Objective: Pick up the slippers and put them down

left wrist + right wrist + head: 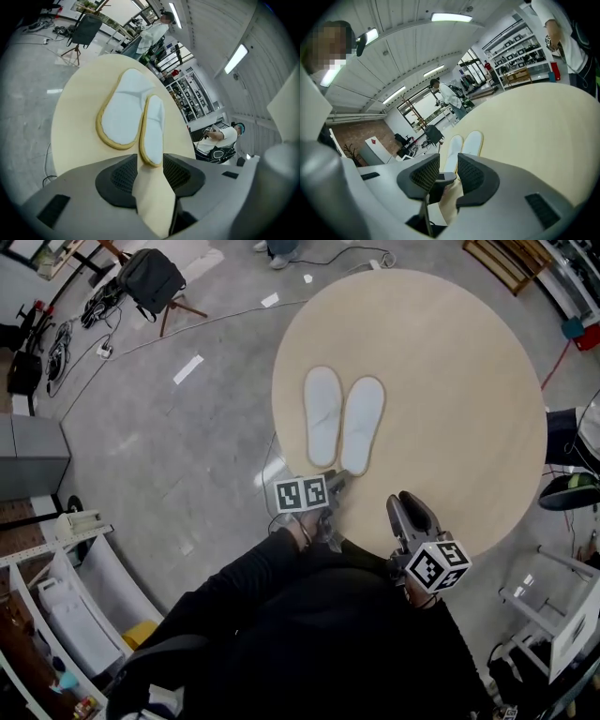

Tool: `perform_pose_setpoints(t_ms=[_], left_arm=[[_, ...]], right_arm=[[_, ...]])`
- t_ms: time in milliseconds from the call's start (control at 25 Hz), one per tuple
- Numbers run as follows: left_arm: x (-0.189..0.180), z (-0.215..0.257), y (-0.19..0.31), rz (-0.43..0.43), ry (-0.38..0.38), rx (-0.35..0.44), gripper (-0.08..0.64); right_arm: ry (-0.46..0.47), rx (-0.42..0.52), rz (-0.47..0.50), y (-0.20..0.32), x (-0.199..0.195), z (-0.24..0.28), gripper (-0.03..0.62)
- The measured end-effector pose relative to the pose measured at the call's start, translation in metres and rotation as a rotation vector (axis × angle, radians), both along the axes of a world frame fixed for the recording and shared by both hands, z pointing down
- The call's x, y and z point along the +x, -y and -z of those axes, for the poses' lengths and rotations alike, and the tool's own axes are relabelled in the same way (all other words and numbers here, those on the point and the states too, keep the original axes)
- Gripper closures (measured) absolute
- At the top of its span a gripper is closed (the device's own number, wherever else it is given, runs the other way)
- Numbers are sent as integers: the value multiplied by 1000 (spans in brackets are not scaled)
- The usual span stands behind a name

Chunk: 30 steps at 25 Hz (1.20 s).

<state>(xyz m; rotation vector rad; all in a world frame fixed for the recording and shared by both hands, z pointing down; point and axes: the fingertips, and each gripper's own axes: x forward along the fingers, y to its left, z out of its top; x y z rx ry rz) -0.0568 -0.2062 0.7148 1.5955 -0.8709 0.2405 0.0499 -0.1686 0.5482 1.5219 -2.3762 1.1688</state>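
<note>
Two flat slippers with white insoles and tan rims lie side by side on the round beige table: the left slipper and the right slipper. My left gripper is at the table's near edge with its tips at the right slipper's near end. Its jaws stand apart, and the slipper's end shows in the gap with no pad pressing on it. My right gripper hovers over the near table edge further right, open and empty, pointing towards the slippers.
A black chair and cables are on the grey floor to the far left. White bins stand at the lower left. A person in a white shirt sits beyond the table, with shelving behind.
</note>
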Motion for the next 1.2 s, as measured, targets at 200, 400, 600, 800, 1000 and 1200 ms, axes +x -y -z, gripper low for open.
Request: perform_pose_setpoints(t_ms=[200, 400, 600, 800, 1000, 1200], left_arm=[[10, -4, -4, 46, 29, -20, 387], [21, -6, 2, 54, 38, 15, 387], [22, -3, 5, 55, 35, 36, 388], [17, -8, 17, 108, -37, 48, 388], [13, -6, 38, 115, -116, 102, 388], [19, -13, 40, 3, -43, 112, 495]], right_arm=[[18, -59, 88, 19, 0, -43, 469], [-131, -139, 249, 48, -17, -122, 469], [-279, -192, 355, 64, -35, -161, 471], [-318, -214, 370, 73, -38, -180, 520], [-258, -246, 371, 78, -38, -188, 545], [-228, -272, 353, 75, -36, -192, 545]])
